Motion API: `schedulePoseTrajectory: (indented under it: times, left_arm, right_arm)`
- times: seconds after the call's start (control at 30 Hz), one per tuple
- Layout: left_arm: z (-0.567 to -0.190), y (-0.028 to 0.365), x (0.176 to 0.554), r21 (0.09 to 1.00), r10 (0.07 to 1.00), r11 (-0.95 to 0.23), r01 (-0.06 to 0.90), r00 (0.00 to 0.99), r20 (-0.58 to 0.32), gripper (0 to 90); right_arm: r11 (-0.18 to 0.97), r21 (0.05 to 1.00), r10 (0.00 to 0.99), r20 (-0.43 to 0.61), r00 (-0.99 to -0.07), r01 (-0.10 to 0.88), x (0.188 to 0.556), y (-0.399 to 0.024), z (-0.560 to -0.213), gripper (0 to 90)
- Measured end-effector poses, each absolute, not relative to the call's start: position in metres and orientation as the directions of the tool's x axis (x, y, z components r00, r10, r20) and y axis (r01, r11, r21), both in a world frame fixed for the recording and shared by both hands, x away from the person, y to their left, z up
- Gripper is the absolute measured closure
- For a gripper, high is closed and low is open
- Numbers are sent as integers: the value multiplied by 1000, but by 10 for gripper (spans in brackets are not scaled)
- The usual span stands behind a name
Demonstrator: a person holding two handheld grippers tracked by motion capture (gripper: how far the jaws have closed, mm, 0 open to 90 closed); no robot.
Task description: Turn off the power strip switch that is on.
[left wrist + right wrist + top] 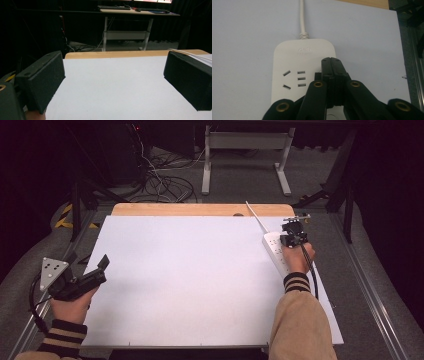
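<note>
A white power strip (pixel 274 251) lies at the right edge of the white board (pixel 190 270), its cable (pixel 256 217) running away toward the far edge. My right gripper (pixel 294 237) sits over the strip's far end. In the right gripper view the jaws are shut together with nothing between them, and the right gripper (pixel 332 62) tip rests on the power strip (pixel 297 57) just right of a socket group, below the cable (pixel 302 17). My left gripper (pixel 87 260) is held at the board's left edge; its left gripper (pixel 113 82) jaws stand wide open and empty.
The board rests on a wooden tabletop (pixel 200 209). Loose cables (pixel 165 185) and a white desk frame (pixel 245 150) are on the floor beyond. A metal rail (pixel 370 285) runs along the right side.
</note>
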State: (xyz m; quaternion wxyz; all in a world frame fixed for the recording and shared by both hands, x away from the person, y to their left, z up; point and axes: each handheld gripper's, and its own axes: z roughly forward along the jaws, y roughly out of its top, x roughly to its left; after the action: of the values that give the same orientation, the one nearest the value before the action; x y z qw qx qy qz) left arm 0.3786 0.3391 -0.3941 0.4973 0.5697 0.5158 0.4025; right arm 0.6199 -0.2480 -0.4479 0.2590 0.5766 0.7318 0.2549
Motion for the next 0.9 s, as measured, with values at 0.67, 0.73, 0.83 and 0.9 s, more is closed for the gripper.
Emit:
schedulePoseTrajectory:
  times: [0.67, 0.73, 0.83, 0.9]
  left_arm:
    - [-392, 345, 374, 981, 988, 48, 186, 135, -74, 39]
    - [-392, 344, 374, 982, 988, 45, 184, 134, -71, 39]
    - [-393, 342, 374, 981, 989, 41, 190, 134, -67, 39]
    - [-394, 341, 375, 980, 988, 28, 199, 140, -57, 39]
  right_arm:
    - [197, 689, 979, -96, -182, 698, 616, -239, -452, 900]
    - [211, 679, 977, -116, -180, 703, 617, -236, -451, 900]
    - [206, 684, 978, -113, -177, 700, 616, -237, -452, 900]
    - [194, 686, 980, -97, -176, 701, 616, -238, -452, 900]
